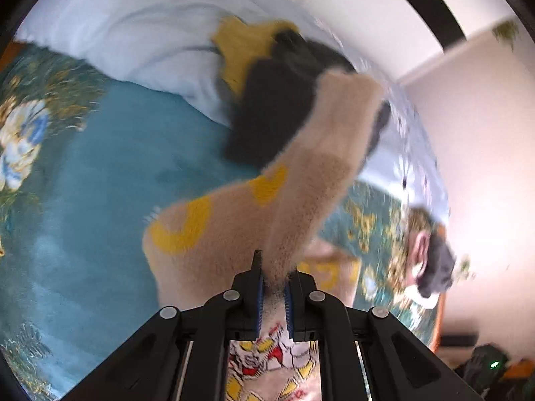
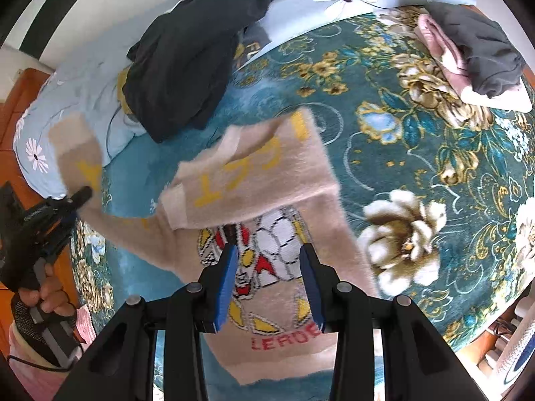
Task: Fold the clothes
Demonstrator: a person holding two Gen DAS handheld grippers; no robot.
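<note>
A bed is covered by a teal blanket (image 2: 418,140) patterned with gold and cream flowers, and most of both views is filled by it. At its head a pale blue pillow (image 2: 334,3) printed with white daisies is laid, with a second pale blue cushion (image 2: 67,100) to the left in the right wrist view. A beige fuzzy sweater (image 2: 301,287) with yellow letters, a red, white and yellow knitted figure and red lettering is spread on the blanket directly beneath the right gripper (image 2: 269,257); its sleeve (image 2: 254,173) is folded across the chest. A second part of the same sweater (image 1: 301,173) is lifted off the bed and is pinched between the blue pads of the left gripper (image 1: 274,279), whose jaws are closed on the fabric. A crumpled black garment (image 2: 187,67) is heaped on the cushion behind the sweater, with a yellow garment (image 1: 240,50) partly hidden under it. Near the blanket's far right corner a small stack is seen: a dark grey garment (image 2: 481,50) on top of folded pink clothing (image 2: 438,43). The right gripper is held with its jaws parted and nothing between them, just above the knitted figure. The left gripper is also seen at the left edge of the right wrist view, held in the person's left hand (image 2: 50,295)
</note>
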